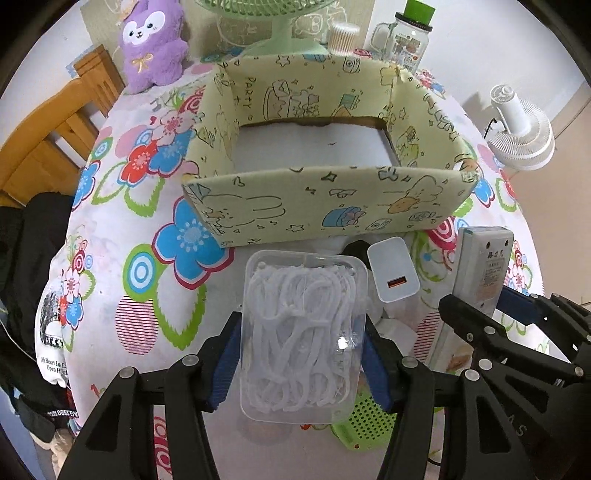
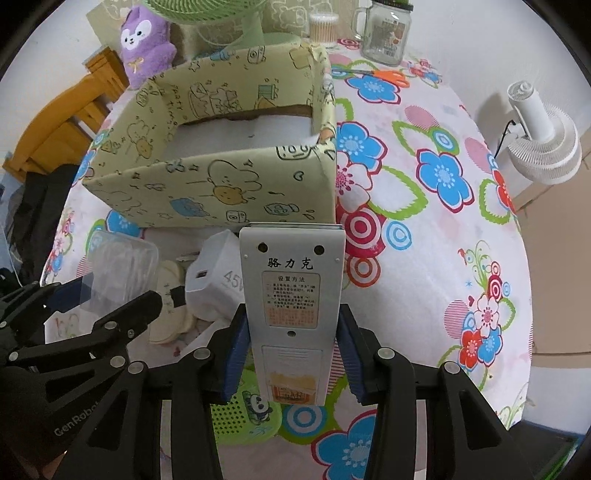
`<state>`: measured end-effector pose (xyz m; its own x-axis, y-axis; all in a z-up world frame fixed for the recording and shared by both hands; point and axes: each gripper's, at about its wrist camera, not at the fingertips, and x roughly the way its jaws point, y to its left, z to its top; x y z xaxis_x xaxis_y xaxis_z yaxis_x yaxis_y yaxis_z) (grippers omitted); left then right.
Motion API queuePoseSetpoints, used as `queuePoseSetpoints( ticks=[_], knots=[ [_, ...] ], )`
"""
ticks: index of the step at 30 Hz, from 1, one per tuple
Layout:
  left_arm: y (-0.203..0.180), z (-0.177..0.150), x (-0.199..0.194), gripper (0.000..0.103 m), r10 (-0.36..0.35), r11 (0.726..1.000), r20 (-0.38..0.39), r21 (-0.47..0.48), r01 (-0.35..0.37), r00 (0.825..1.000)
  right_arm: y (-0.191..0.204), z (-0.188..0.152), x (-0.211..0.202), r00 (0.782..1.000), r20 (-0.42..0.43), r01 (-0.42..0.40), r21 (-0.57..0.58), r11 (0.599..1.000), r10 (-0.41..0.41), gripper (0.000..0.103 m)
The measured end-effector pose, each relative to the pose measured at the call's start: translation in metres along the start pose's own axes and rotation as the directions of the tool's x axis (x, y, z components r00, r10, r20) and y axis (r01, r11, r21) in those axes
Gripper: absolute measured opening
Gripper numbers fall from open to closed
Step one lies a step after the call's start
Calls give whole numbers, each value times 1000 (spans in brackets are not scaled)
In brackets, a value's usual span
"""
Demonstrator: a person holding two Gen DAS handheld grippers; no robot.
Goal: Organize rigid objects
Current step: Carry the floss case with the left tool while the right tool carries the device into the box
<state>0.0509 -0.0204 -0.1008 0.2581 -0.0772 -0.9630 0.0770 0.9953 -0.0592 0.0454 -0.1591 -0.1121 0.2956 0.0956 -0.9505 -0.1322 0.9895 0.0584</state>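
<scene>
The left gripper (image 1: pixel 301 354) fills the bottom centre of its view, pointing steeply down, its blue-padded jaws clamped on a clear plastic box (image 1: pixel 303 332). The right gripper (image 2: pixel 293 354) sits likewise at lower centre, jaws pressed against a remote control (image 2: pixel 291 302).

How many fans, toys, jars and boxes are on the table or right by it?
Fans: 2, green fan and white fan
Plush toys: 1, purple plush
Glass jars: 1, mug jar
Boxes: 2, yellow cartoon box and clear floss-pick box
Total: 6
</scene>
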Motion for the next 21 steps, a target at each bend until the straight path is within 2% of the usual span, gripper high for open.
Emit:
queuePoseSetpoints(
  ticks=[21],
  knots=[
    [1,1,-45,61,7,1000,93,17,-8,996,5,10,-46,995,96,14,12,1000,-15,48]
  ],
)
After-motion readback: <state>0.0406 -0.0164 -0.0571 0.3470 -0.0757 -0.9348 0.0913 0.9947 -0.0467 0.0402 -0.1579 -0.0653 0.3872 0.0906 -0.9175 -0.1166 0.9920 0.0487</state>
